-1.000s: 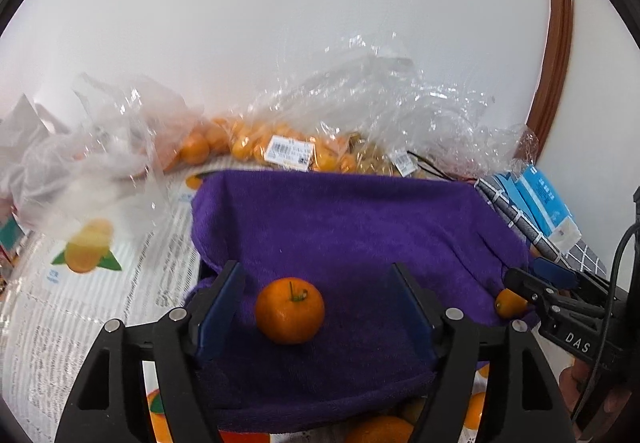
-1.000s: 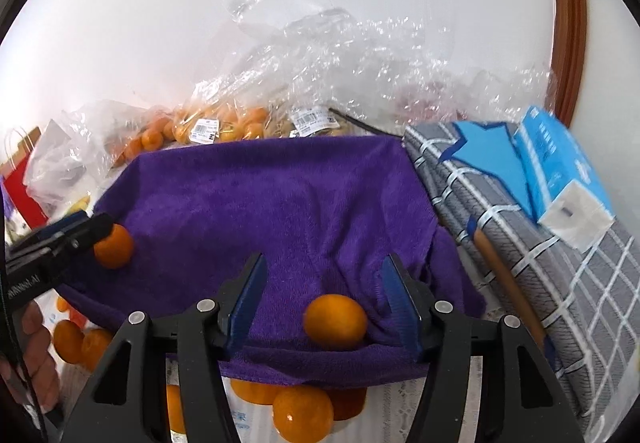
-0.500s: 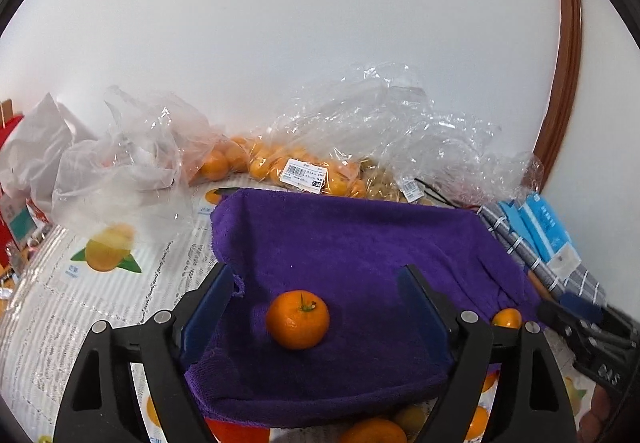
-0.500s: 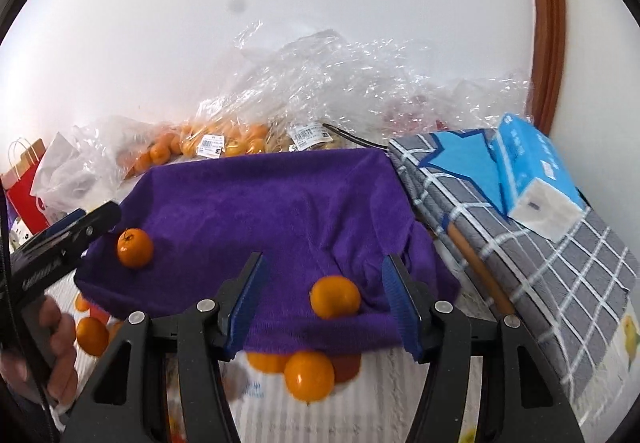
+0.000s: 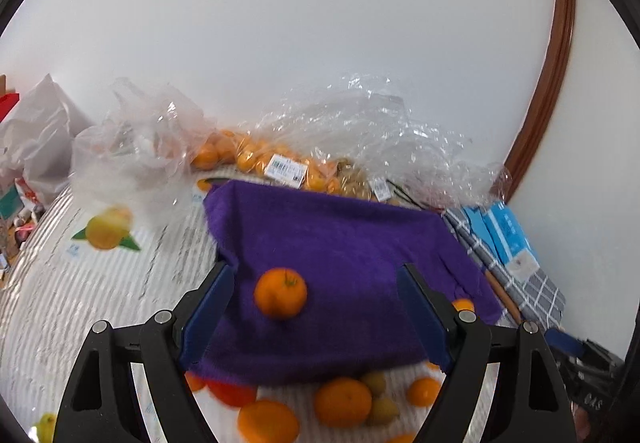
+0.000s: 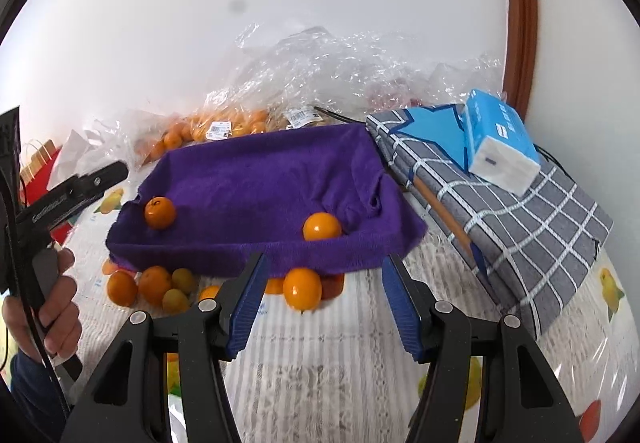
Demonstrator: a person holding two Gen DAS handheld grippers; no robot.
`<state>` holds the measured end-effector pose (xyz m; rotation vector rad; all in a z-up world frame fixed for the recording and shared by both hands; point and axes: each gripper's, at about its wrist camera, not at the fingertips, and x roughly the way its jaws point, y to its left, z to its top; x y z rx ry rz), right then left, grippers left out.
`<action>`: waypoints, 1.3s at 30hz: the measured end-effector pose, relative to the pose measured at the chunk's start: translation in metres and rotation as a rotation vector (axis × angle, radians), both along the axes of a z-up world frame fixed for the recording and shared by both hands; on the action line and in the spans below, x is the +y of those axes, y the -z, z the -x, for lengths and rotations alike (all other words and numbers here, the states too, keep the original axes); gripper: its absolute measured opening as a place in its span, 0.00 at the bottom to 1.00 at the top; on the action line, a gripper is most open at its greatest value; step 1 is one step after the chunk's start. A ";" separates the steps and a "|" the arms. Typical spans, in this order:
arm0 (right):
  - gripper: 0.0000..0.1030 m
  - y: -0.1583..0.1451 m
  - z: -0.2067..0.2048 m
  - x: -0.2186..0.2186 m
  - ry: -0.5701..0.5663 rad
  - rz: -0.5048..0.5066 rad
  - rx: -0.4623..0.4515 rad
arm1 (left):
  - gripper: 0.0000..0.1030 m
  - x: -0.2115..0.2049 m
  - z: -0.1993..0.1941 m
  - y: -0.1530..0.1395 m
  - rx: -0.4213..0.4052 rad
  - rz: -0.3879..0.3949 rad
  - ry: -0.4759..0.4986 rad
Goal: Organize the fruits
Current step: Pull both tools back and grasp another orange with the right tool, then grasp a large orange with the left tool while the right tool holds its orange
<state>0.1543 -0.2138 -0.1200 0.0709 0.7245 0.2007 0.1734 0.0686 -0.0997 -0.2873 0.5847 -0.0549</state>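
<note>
Purple towel (image 5: 340, 243): plush, nappy cloth draped over a box-like form, sagging at the middle, edges hanging over the sides.
Stemmed orange (image 5: 281, 293): round, green stem on top, resting on the towel between the left fingers, touching neither.
Second orange (image 6: 322, 226): smooth, glossy, lying in a fold near the towel's front right corner.
Loose fruit (image 6: 302, 289): oranges and smaller yellowish ones on the worktop by the towel's front edge.
Left gripper (image 5: 316, 307): blue-padded fingers spread wide, holding nothing.
Right gripper (image 6: 324, 303): fingers apart, empty, hovering before the towel.
Worktop (image 6: 328, 363): glossy sheet with pale stripes and printed fruit.
Plastic bags (image 5: 360, 139): crinkled clear film, small oranges inside, behind the towel.
Right view only: blue tissue pack (image 6: 500, 143) on a grey checked cloth (image 6: 532, 215); hand (image 6: 56, 307) on the left gripper's handle.
</note>
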 end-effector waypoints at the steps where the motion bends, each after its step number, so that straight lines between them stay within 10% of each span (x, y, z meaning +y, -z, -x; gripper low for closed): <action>1: 0.58 0.001 0.002 -0.001 0.005 0.000 -0.002 | 0.80 0.002 0.004 0.001 0.004 -0.006 0.000; 13: 0.55 0.031 0.022 -0.002 -0.015 0.028 0.031 | 0.80 0.029 0.063 0.043 0.073 -0.012 -0.010; 39: 0.31 0.071 -0.046 0.033 -0.090 0.015 0.136 | 0.80 0.028 0.057 0.059 0.136 -0.027 -0.020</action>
